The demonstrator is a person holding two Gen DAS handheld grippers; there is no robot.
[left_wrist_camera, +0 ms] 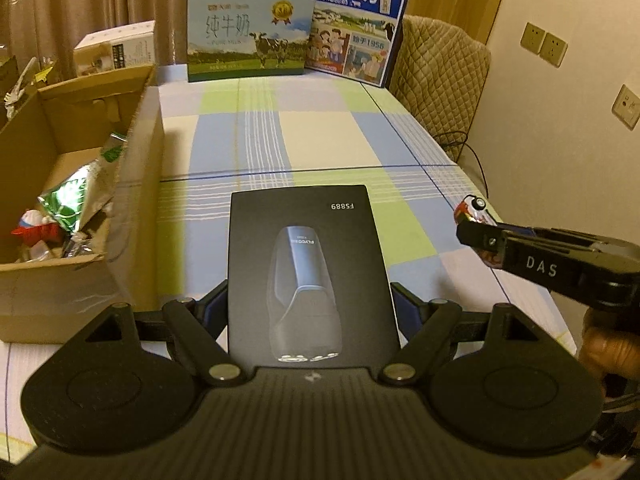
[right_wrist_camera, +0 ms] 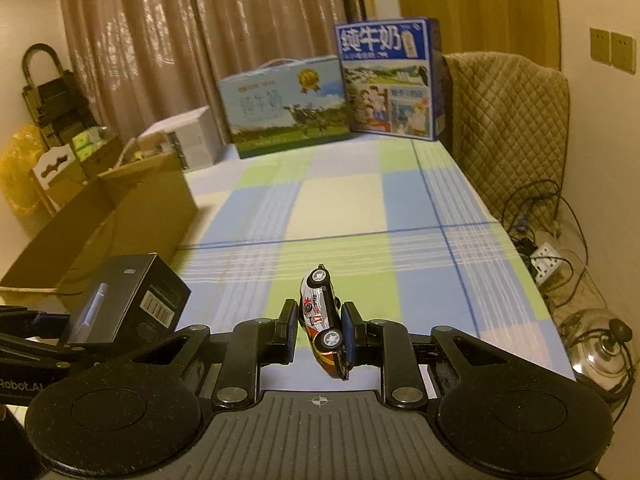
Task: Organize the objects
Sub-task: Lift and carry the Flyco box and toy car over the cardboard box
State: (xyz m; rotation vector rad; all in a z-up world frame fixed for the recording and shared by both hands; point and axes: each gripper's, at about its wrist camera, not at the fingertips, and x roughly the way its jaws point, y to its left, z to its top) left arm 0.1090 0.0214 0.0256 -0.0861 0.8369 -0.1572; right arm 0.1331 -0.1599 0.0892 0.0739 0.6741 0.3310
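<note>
Currently both grippers are loaded and off the table. Left gripper has its jaws spread wide and clamped on the sides of a black electric-shaver box, print side facing the camera; in the right wrist view the same box sits to the left, held up above the checked tablecloth. Right gripper is pressed nearly together, pinching a small toy race car by its roof and underside, so the car sits on its side with wheels facing the camera, nose pointing away. Open cardboard box stands at the left edge of the table and already holds several items: a green foil snack bag and a red-and-white toy figure, the rest too cluttered to name. Two milk cartons stand at the far end, apparently backdrop. My read: well along. The tablecloth looks bare of loose items, so what's left is probably dropping the shaver box and the car into the cardboard box. Neither is over it yet.
</note>
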